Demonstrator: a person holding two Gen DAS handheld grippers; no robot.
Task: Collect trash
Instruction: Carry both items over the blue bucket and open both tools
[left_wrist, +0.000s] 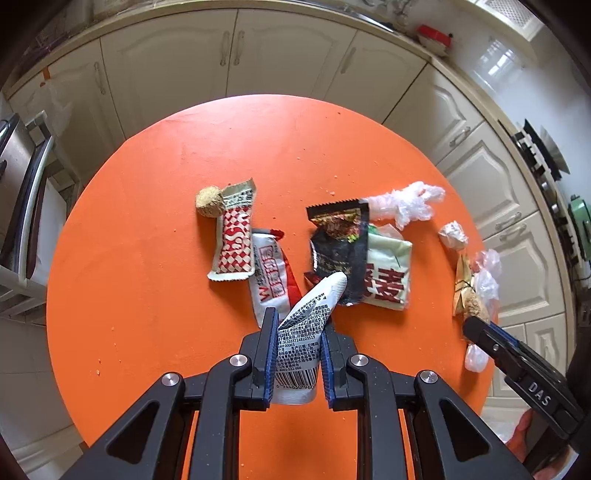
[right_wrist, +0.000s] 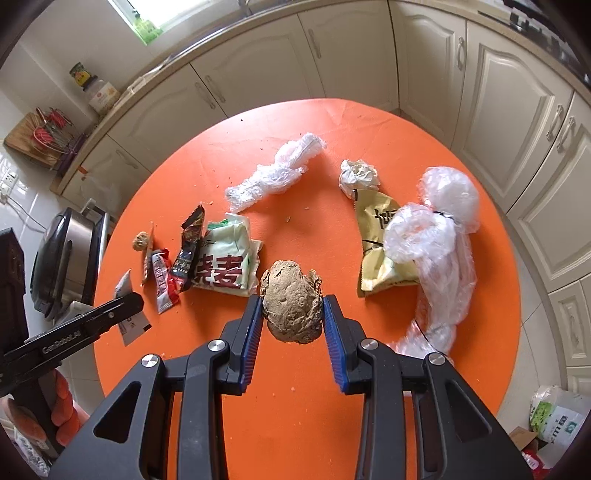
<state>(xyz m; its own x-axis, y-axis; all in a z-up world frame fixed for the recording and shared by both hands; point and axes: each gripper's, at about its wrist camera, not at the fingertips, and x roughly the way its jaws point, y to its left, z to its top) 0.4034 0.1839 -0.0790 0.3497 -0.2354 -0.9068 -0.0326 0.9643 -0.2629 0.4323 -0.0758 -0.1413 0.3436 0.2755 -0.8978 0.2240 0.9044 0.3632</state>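
Note:
My left gripper (left_wrist: 300, 325) is shut on a white printed wrapper with a barcode (left_wrist: 317, 295) and holds it just above the round orange table (left_wrist: 147, 258). My right gripper (right_wrist: 292, 299) is shut on a brown crumbly lump (right_wrist: 291, 321), also lifted off the table. The other trash lies behind them: a red-checked wrapper (left_wrist: 234, 243), a small brown ball (left_wrist: 208, 202), a red-and-white sachet (left_wrist: 271, 277), a black packet (left_wrist: 340, 243), a green-white packet (right_wrist: 229, 258), crumpled clear film (right_wrist: 273, 173), a paper wad (right_wrist: 358, 175), a yellow packet (right_wrist: 376, 236) and a big clear plastic bag (right_wrist: 436, 236).
Cream kitchen cabinets (left_wrist: 236, 55) curve round the far side of the table. A steel appliance (right_wrist: 62, 258) stands on the left of the right wrist view. A white bag (right_wrist: 557, 413) sits on the floor at the lower right. Crumbs dot the tabletop.

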